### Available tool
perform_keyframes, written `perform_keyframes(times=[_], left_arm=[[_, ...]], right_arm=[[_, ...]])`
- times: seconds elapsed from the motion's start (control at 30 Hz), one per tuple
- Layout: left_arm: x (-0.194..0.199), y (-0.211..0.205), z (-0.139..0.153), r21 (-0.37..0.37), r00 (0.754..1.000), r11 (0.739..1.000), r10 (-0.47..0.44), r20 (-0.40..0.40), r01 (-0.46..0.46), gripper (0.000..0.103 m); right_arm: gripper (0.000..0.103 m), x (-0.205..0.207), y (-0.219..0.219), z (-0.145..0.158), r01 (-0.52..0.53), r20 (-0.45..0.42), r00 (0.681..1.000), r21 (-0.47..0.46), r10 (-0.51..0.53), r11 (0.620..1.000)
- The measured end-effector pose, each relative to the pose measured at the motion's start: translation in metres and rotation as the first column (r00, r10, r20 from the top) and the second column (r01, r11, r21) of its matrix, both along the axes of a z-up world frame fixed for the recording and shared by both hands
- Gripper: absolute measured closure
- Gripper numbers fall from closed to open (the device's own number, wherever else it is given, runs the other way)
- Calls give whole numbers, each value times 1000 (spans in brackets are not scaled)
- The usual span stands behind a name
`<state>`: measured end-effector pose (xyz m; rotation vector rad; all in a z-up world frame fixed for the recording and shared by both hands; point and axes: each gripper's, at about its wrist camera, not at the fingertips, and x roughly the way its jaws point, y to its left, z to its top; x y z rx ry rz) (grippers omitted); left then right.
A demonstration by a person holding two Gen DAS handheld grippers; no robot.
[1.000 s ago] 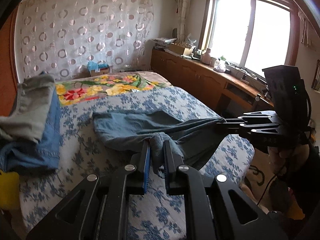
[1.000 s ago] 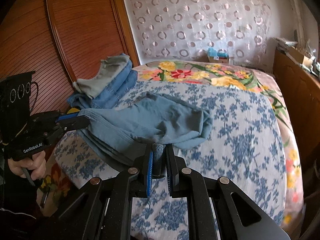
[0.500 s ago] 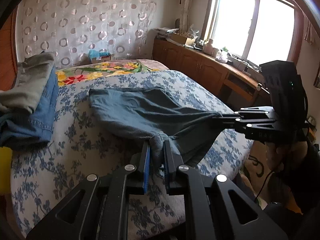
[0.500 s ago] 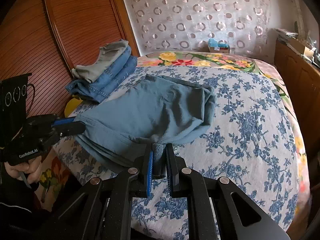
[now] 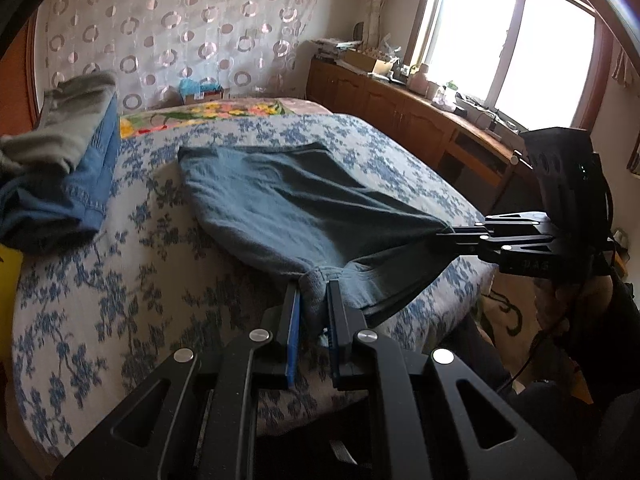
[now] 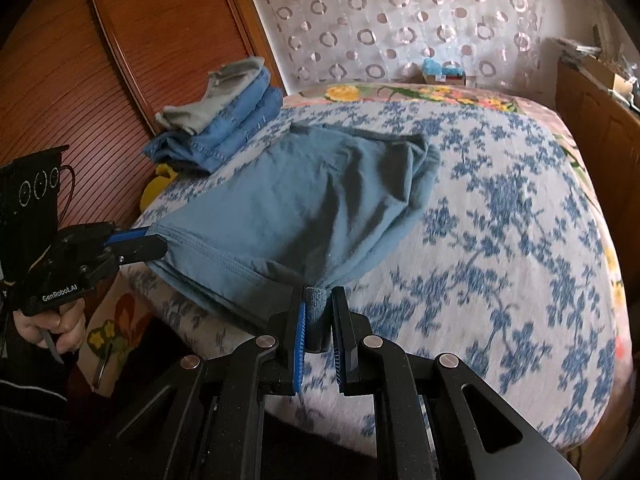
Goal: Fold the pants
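Blue-flowered bedding covers the bed (image 6: 500, 240), and on it lie the blue-grey pants (image 6: 320, 200), their long axis running from 6 o'clock toward 12 o'clock in the right wrist view. Left gripper (image 5: 314, 300) and right gripper (image 6: 318, 312) each pinch one corner of the near edge at the bed's edge. "GenRobot.AI" is written on the left gripper's body, seen at 9 o'clock.

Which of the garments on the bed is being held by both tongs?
The teal pants spread mid-bed: left tongs and right tongs each pinch a corner. The folded grey-and-denim stack sits untouched by the wooden headboard.
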<state>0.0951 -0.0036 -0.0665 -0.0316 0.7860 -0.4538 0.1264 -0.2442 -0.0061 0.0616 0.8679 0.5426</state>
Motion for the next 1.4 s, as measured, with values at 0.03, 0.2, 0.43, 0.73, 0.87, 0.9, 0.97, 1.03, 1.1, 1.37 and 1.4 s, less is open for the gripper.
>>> perform_keyframes(times=[0.03,0.2,0.43,0.73,0.87,0.9,0.97,1.03,1.1,1.37,1.4], left_arm=[[-1,1,0,-2,1000,1000,0,-3,0,90],[-12,7,-4,-16,1000,1000,6,-25,-7,90],[-9,8,-8,-17,999,1000,16,-43,-16,90],[22,6,12,-23,1000,999,22,13,-22,90],[42,6,16,-23,999,999,29,22,-29,90],[46,6,17,-23,999,999,31,24,-31,90],[57,7,19,-27,999,999,37,27,-37,90],[69,8,21,-29,999,999,44,32,-43,90],[81,8,23,-27,998,999,48,38,-47,90],[116,13,14,-23,998,998,62,27,-61,90],[120,14,12,-22,998,998,63,24,-63,90]], right_arm=[[91,-2,-1,-3,-2,-8,1000,0,2,1000],[91,-12,-1,-7,-13,-31,999,14,13,1000],[91,-13,-2,-6,-4,-29,1000,32,5,999],[91,13,-8,5,57,13,998,69,-58,996],[91,24,-8,6,69,24,997,80,-71,994],[91,27,-9,6,71,26,997,83,-73,994],[91,34,-10,6,76,28,997,89,-78,993],[91,44,-10,7,82,32,996,97,-85,992],[91,54,-11,7,86,37,995,103,-91,991],[91,94,-12,0,93,37,995,116,-97,989],[91,99,-11,-2,92,34,995,116,-97,989]])
